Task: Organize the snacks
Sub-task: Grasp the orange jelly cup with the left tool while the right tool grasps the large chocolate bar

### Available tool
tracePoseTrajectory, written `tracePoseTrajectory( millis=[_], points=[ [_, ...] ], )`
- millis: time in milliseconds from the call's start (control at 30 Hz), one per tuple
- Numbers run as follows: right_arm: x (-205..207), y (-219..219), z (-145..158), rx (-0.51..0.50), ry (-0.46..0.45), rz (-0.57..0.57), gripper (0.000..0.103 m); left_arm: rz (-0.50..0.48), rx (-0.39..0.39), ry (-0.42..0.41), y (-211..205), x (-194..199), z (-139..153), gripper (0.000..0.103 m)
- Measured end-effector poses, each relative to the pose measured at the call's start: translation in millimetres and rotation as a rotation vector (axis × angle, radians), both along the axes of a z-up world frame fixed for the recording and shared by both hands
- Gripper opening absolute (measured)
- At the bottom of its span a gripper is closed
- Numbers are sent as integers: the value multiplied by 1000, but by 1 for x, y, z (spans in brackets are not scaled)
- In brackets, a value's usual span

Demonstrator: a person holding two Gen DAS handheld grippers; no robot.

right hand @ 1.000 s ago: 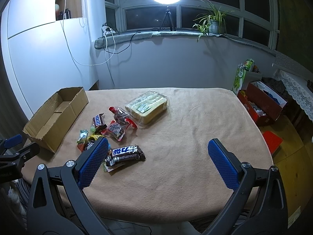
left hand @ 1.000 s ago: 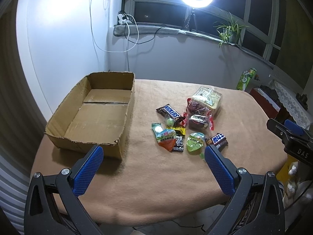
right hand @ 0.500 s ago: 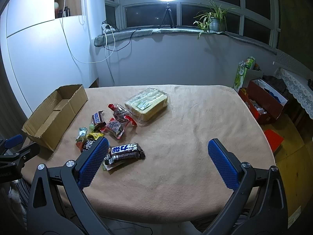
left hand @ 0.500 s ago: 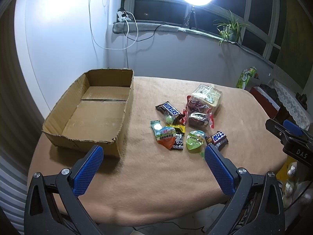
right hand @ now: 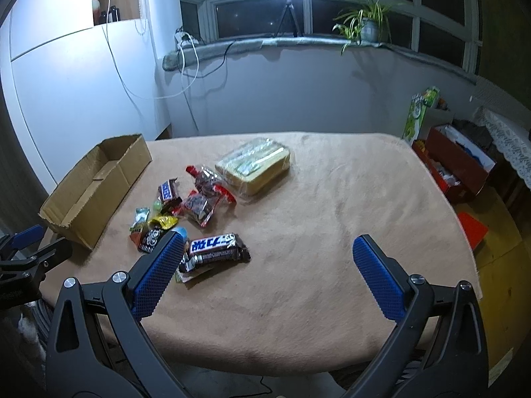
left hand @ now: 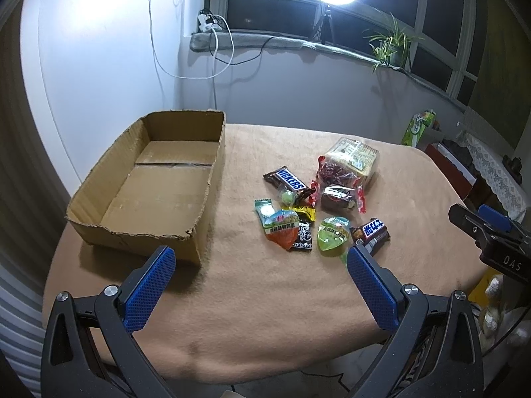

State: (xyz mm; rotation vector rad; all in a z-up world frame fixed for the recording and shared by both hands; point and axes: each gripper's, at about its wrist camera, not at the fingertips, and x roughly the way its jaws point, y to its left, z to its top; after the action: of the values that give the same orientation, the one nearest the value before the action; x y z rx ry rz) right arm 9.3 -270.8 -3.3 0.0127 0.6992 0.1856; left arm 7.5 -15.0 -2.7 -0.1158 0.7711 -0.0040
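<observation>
Both grippers have drifted a little forward and lower over the near table edge in the last second; snacks sit slightly larger in both views. Nothing on the table has shifted. I take this as the approach only: no snack is in the cardboard box yet, sorting not begun.

Left gripper: jaws spread wide, nothing between them, hanging above bare blanket between box and snack pile.

Right gripper: jaws equally wide, empty; its left pad overlaps the edge of the pile in view (contact cannot be told).

Snacks lie in a loose cluster mid-table, just right of the box, well clear of it:
- two dark chocolate bars, glossy crinkled film, one near, one far
- green jelly cup, rounded, shiny lid
- red crackly packets
- biscuit pack, blocky, clear wrap (largest item)

Box: corrugated, shallow, open top, torn ragged rim. Blanket: tan, fuzzy, soft (small wrappers may sink in, I'd guess, making thin edges awkward to pinch).
</observation>
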Motion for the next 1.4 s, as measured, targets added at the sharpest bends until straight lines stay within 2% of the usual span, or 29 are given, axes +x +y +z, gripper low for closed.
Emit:
tracePoseTrajectory(
  millis=[300,533,667,833,1033,1267,1400],
  points=[
    [16,0,-26,7,93,66,103,-24,-4,55,-4,12,-18,103],
    [33,-3,-46,53,177,122,103,-88,-18,96,-17,21,-38,102],
    [39,-3,-53,78,208,147,103,-107,-26,115,-23,26,-46,85],
    [47,9,-57,91,227,192,103,-128,-62,135,-25,35,-53,77],
    [59,29,-62,78,235,241,103,-119,-79,116,-23,50,-52,76],
    [70,42,-76,71,264,277,103,-104,-113,126,-14,72,-59,62],
    [73,44,-80,74,276,295,103,-97,-140,137,-10,79,-64,58]
  ],
)
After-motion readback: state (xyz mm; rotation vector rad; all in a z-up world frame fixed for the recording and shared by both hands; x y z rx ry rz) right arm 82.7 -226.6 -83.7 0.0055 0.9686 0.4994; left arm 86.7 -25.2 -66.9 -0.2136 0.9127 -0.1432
